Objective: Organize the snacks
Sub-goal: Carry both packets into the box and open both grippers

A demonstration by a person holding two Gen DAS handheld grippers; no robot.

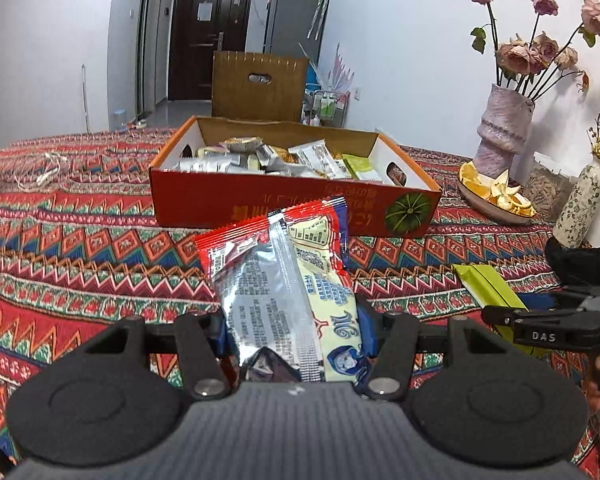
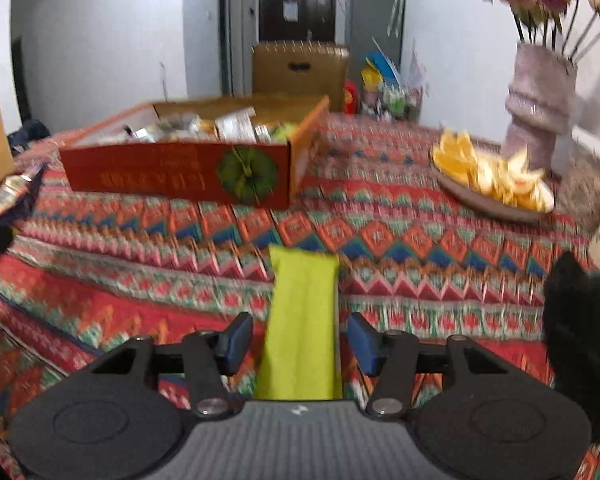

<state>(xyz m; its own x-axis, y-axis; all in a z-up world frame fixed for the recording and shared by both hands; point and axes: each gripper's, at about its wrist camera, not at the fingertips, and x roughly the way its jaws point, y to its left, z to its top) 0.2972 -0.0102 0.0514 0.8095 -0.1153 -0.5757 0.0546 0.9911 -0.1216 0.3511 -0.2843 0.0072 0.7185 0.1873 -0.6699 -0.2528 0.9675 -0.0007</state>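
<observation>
My left gripper is shut on a red, silver and cream snack packet and holds it above the tablecloth, in front of the red cardboard box that holds several wrapped snacks. My right gripper is open; its blue pads stand on either side of a lime-green snack packet that lies on the cloth, not touching it. That green packet and the right gripper's side also show at the right of the left wrist view. The box stands far left in the blurred right wrist view.
A plate of orange peel, a pale vase with dried roses and a small floral bottle stand at the right. A white cord lies far left. A brown chair back is behind the table.
</observation>
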